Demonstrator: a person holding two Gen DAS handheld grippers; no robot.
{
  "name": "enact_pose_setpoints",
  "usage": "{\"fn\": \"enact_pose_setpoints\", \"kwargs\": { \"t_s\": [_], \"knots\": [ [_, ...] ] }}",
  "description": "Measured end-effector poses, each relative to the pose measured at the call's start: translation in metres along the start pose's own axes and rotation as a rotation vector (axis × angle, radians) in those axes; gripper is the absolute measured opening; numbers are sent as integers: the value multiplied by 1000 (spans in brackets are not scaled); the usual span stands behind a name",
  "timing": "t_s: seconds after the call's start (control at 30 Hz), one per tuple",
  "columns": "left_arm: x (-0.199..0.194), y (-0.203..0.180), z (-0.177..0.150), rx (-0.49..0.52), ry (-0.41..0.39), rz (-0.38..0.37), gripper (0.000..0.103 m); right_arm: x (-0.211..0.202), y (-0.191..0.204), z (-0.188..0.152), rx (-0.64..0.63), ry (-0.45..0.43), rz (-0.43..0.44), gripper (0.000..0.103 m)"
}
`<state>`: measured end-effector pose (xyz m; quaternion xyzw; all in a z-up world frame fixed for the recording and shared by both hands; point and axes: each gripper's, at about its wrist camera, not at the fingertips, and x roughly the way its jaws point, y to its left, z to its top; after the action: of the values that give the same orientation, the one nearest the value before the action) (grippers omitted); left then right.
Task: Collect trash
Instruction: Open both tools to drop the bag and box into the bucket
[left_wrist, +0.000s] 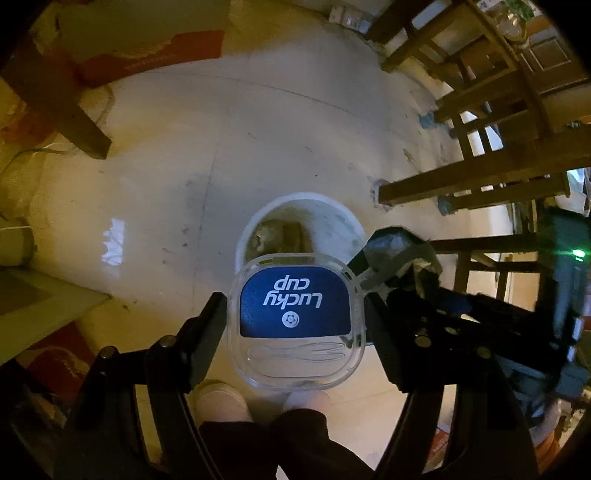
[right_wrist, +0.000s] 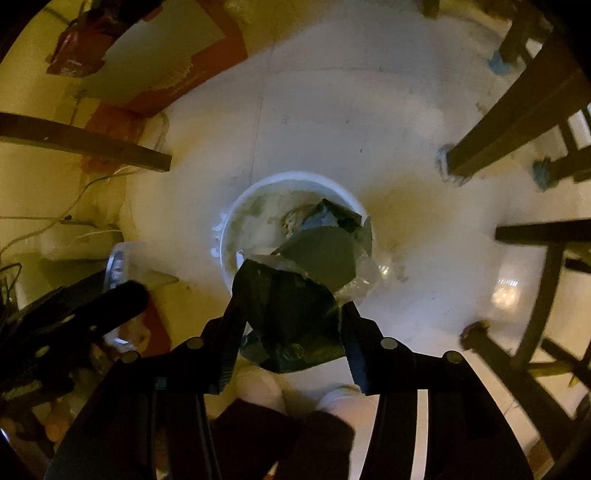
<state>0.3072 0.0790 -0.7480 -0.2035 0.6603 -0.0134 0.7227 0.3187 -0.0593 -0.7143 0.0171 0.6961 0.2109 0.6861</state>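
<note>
A clear plastic cup lid (left_wrist: 295, 332) with a blue "Lucky cup" label sits between the fingers of my left gripper (left_wrist: 293, 297), which is shut on its two sides. It hangs just above a white bucket (left_wrist: 332, 218) on the floor, with scraps in the bottom. My right gripper (right_wrist: 293, 301) points down over the same bucket (right_wrist: 251, 192). Its jaws stand apart, and a crumpled dark green wrapper (right_wrist: 295, 314) fills the gap and juts out over the bucket's rim. That wrapper (left_wrist: 395, 243) also shows at the right of the left wrist view.
Dark wooden chair legs (left_wrist: 461, 184) crowd the right side, and one table leg (left_wrist: 55, 103) stands at the left. Red-and-white packaging (right_wrist: 177, 85) and cables (right_wrist: 55, 221) lie along the left. The person's pale shoes (left_wrist: 218, 400) are just behind the bucket.
</note>
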Motion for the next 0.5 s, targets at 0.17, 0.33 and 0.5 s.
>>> {"fn": "enact_pose_setpoints", "kwargs": {
  "t_s": [0.17,0.33,0.5],
  "knots": [
    [-3,-8,0,17,-8,1,74,-2,-5,4,-21,-30,39,69],
    [2,-11,3,34,15,9,74,-9,-11,3,10,-54,-21,69],
    [7,-21,8,34,36,-26,75,-26,-28,-3,76,-74,-44,69]
  ]
}}
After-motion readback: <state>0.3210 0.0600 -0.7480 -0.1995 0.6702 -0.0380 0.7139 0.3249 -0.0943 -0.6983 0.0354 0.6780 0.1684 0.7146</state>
